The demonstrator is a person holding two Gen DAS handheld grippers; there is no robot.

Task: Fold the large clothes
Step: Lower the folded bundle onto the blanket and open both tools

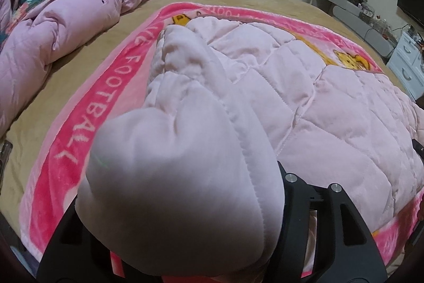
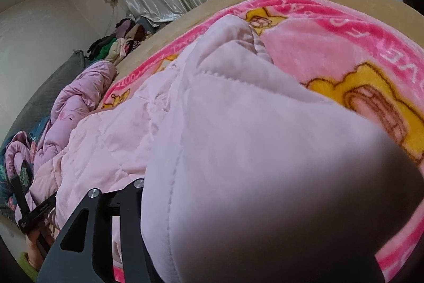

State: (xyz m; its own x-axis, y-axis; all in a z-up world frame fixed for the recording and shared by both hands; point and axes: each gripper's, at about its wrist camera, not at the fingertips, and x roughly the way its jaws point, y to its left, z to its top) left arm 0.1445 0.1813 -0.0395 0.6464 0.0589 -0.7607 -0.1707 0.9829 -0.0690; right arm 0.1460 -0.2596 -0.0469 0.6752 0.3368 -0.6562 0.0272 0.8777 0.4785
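Laying the quilted jacket point(image 1: 304, 86) flat needs both sides lowered together; each tool, left tool point(image 1: 212, 243) and right tool point(image 2: 212, 243), stands half-wide, padded fabric between its jaws, grip uncertain.

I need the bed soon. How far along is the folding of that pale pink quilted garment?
Done: the quilted garment lies on the pink blanket. In hand: a bulky fold of it is draped over the left gripper, another over the right gripper; the pads are hidden, so grip is unclear. Left: it is still bunched, not a neat stack.
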